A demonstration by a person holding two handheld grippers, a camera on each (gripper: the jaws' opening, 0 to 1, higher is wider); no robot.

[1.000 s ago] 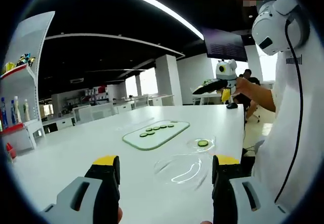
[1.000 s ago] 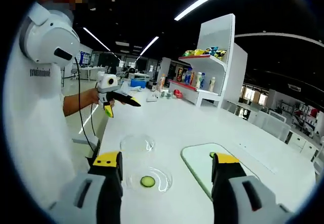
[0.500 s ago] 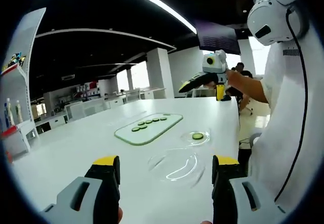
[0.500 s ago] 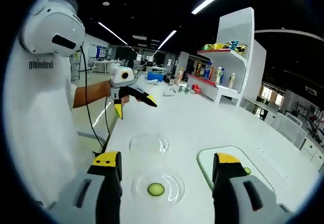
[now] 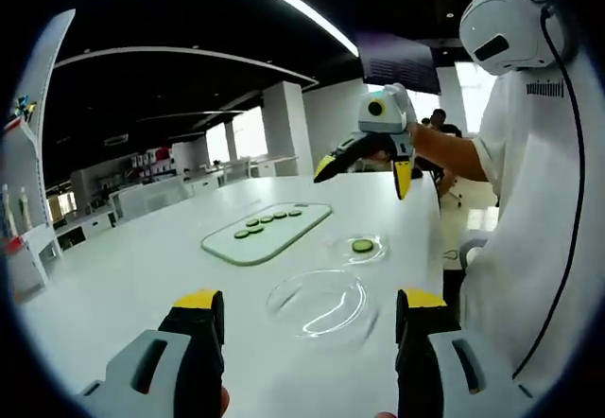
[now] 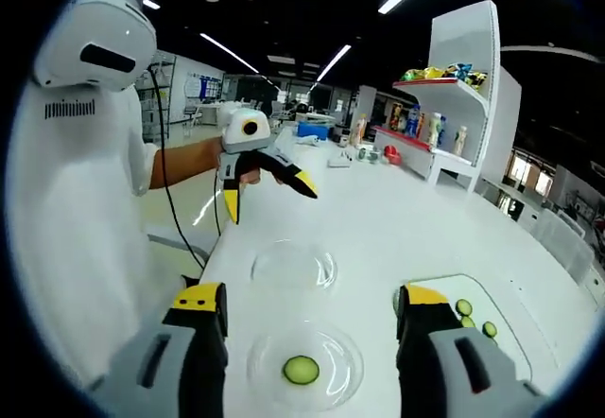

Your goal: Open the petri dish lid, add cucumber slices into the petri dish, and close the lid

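1. We hold both grippers, left gripper (image 5: 307, 319) and right gripper (image 6: 307, 319), wide apart and empty.
2. Petri dish (image 6: 304, 372) with one cucumber slice (image 6: 302, 370) lies between the right jaws; lid (image 6: 294, 265) at 12 o'clock.
3. Glass board (image 5: 266, 232) with slices lies at 11 o'clock in the left gripper view.

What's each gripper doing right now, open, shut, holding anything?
Left gripper: open, holding nothing, raised above the loose lid.
Right gripper: open, holding nothing, above the petri dish with one cucumber slice.
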